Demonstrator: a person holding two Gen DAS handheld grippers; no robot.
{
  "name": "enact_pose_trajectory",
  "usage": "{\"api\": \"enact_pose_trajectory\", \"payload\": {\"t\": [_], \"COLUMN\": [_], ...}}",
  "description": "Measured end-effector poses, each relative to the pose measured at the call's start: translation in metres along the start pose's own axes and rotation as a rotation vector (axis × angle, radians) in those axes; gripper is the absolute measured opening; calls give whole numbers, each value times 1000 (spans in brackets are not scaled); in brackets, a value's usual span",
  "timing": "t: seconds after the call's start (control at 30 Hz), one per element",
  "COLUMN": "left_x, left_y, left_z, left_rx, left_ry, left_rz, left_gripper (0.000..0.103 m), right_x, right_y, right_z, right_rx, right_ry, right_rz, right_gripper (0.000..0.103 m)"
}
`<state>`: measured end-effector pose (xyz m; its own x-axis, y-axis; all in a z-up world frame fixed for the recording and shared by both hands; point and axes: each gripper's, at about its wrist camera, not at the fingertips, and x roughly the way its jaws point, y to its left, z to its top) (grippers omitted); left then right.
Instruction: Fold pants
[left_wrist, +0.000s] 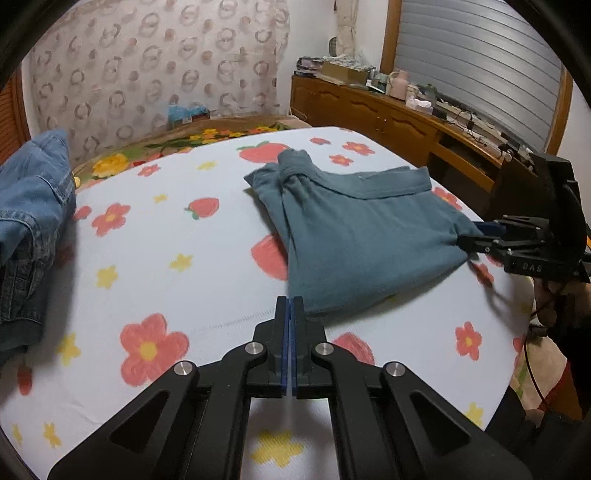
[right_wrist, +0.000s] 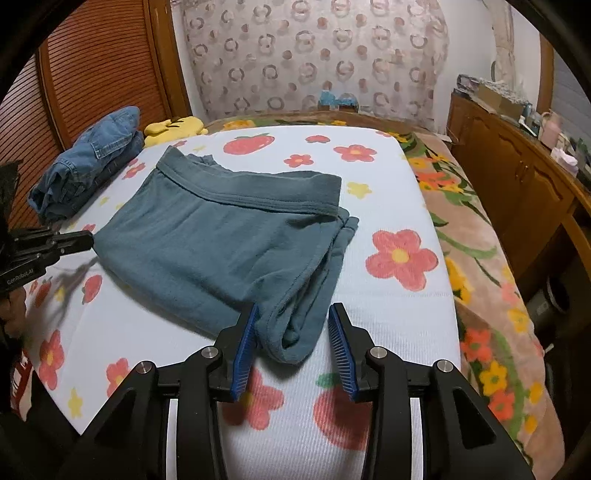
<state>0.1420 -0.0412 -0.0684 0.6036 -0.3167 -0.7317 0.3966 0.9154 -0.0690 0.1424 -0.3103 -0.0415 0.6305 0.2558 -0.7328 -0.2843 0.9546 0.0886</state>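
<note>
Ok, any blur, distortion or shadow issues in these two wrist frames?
Left wrist view: strong fisheye bending at the dresser, dark vignette corners, teal pants sharp, soft shadow under the right tool. Right wrist view: same barrel distortion, the left tool casts a smeared shadow on the floral sheet; no glare.

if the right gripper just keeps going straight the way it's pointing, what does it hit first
Most likely the pants: the open right gripper already straddles their bunched near corner, so that fold comes first. Depth is hard to judge; the fingers look just short of the cloth.

Bedroom, seemingly (bed (right_wrist: 424, 206), dresser (right_wrist: 517, 177)).
</note>
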Motion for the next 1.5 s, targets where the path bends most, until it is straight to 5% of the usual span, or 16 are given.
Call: {"api": "enact_pose_trajectory", "payload": {"t": [0.3,0.6,1.5], "left_x": [-9,-5,77], "left_y": [-4,-5,22], "left_z": [14,39,81], "left_rx": [12,33,-57], "left_ry": [-27,-60,53], "left_rz": [1,3,-46], "left_gripper": [3,69,65], "right_x": [-4,-19,40], "right_y": [0,-8,-39], "right_z": [-4,8,58], "right_rx": [0,19,81], "right_ry": [0,-47,39], "right_rz": [3,8,69], "right_gripper": [41,41,45]}}
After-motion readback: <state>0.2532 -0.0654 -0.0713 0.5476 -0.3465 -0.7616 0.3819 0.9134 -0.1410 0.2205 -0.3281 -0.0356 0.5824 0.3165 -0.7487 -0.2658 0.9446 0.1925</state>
